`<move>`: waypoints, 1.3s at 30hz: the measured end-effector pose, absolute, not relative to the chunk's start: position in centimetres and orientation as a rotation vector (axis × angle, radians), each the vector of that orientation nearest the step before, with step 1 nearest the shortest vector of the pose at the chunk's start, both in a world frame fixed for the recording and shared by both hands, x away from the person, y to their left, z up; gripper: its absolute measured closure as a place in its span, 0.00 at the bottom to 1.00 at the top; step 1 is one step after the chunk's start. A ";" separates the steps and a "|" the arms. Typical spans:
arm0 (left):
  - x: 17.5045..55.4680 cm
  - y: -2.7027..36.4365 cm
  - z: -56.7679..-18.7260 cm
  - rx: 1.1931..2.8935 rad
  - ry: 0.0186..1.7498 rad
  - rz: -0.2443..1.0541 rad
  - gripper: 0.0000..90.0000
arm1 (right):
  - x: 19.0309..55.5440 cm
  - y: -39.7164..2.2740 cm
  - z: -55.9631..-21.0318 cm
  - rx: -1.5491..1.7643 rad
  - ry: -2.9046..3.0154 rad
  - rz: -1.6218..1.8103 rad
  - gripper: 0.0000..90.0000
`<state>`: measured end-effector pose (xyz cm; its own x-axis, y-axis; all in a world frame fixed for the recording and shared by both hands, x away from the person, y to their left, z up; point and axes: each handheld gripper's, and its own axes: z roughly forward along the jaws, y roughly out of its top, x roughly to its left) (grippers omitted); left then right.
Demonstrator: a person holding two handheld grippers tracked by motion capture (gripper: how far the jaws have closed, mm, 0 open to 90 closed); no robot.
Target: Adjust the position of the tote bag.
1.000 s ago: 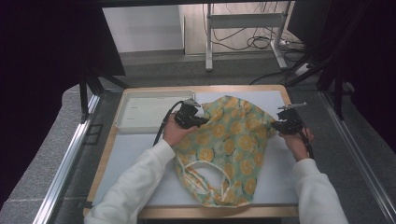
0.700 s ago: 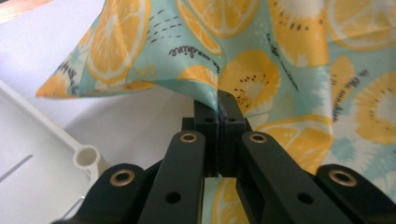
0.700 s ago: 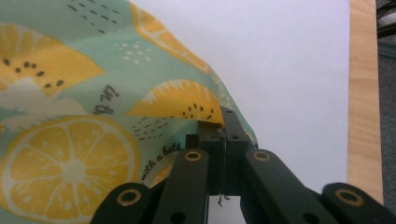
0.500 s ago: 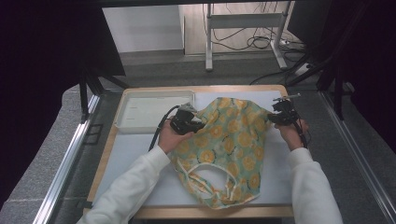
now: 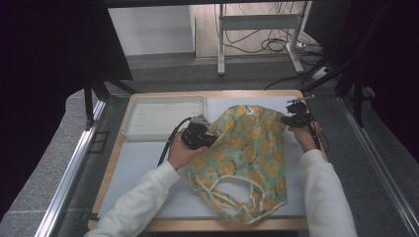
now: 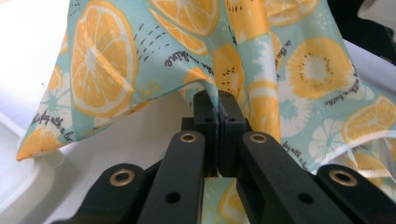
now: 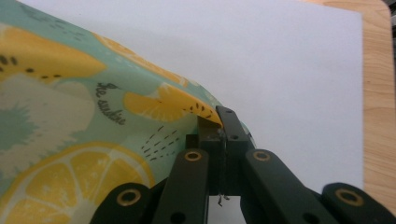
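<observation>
Nearest you, your two white sleeves [image 5: 143, 207] come in from the bottom edge of the high view, cut off there, and the wooden table [image 5: 257, 224] shows as a strip in front of the white mat [image 5: 143, 163].

One cloth bag [image 5: 247, 158] lies on that mat between your hands, teal with orange slices printed all over it. Its two handles sit at the near end, curled into loops, and the far end is lifted slightly where you hold it. The near hem is crumpled, so you cannot see how the layers lie there.

Your left gripper [image 5: 197, 136] is clamped on the bag's left edge; in the left gripper view [image 6: 218, 100] the jaws are pressed together with the cloth pinched at their tips, and the fabric hangs over them and hides what lies behind. Your left hand covers most of the gripper body in the high view.

Your right gripper [image 5: 295, 117] is clamped on the bag's far right corner. In the right gripper view [image 7: 219, 119] the jaws are together on the hemmed edge, with a loose thread hanging below them.

The print carries small cursive writing. In the right gripper view you can read "sunshine" on the bag [image 7: 112, 116]; in the left gripper view the lines on the bag [image 6: 163, 56] are cut by folds and too broken to read fully.

Farther off, one white tray [image 5: 163, 116] sits at the mat's far left corner, near the left gripper. Beyond the table, cables [image 5: 267, 44] and a metal frame stand on the floor.
</observation>
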<state>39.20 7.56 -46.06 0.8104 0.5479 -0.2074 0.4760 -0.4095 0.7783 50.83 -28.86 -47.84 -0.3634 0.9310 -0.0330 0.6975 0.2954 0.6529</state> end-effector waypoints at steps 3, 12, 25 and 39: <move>38.9 7.5 -46.1 2.074 0.749 0.095 0.99 | 51.2 -28.8 -48.4 1.468 2.164 0.776 0.99; 38.5 8.1 -46.3 2.046 0.745 0.080 0.99 | 52.3 -28.5 -48.8 1.479 2.164 0.769 0.99; 38.8 9.0 -47.2 2.024 0.765 0.083 0.99 | 52.6 -27.7 -49.3 1.460 2.184 0.749 0.99; 38.5 8.9 -47.4 2.057 0.763 0.105 0.99 | 52.2 -28.0 -48.9 1.442 2.190 0.734 0.99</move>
